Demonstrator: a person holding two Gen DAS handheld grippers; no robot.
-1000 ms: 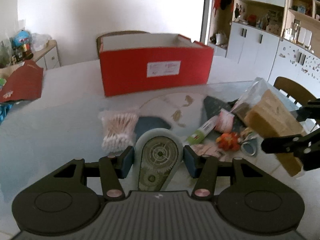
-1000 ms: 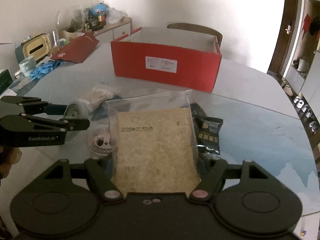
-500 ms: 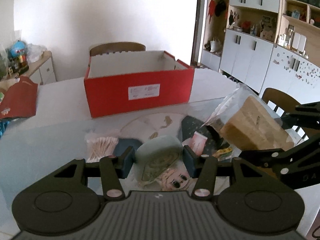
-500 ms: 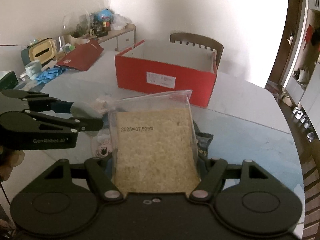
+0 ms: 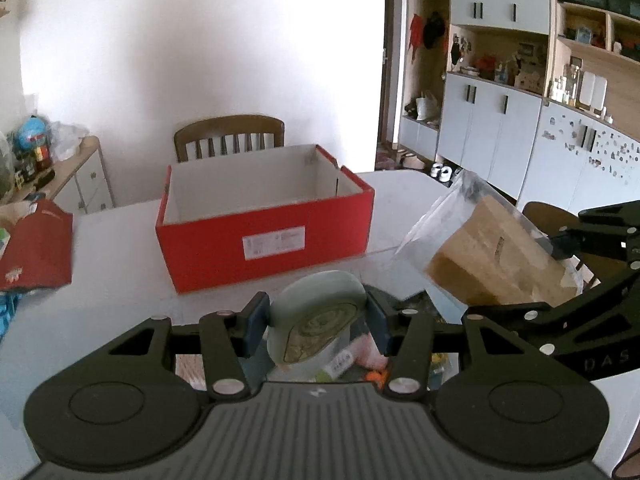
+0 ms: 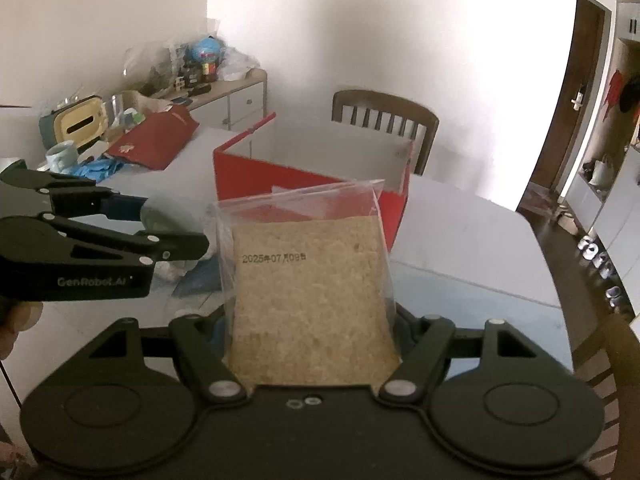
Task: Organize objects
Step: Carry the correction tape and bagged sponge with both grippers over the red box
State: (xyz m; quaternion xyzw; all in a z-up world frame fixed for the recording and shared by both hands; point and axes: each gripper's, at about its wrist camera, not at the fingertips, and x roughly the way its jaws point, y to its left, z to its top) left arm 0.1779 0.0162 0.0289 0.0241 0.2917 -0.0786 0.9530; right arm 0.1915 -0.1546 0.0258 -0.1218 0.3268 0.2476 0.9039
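Note:
My left gripper is shut on a pale grey-green oval gadget with a gear pattern, held above the table. My right gripper is shut on a clear bag of brown bread, also lifted; the bag also shows in the left wrist view. An open red cardboard box with a white inside stands ahead on the table, and it looks empty. It also shows behind the bag in the right wrist view. The left gripper appears at the left of the right wrist view.
Small items lie on the table below my left gripper. A red paper bag lies at the left. A wooden chair stands behind the box. A cluttered sideboard is at the left, cabinets at the right.
Both grippers have risen from the table with their loads and moved toward the red box. The box's inside is now in view.

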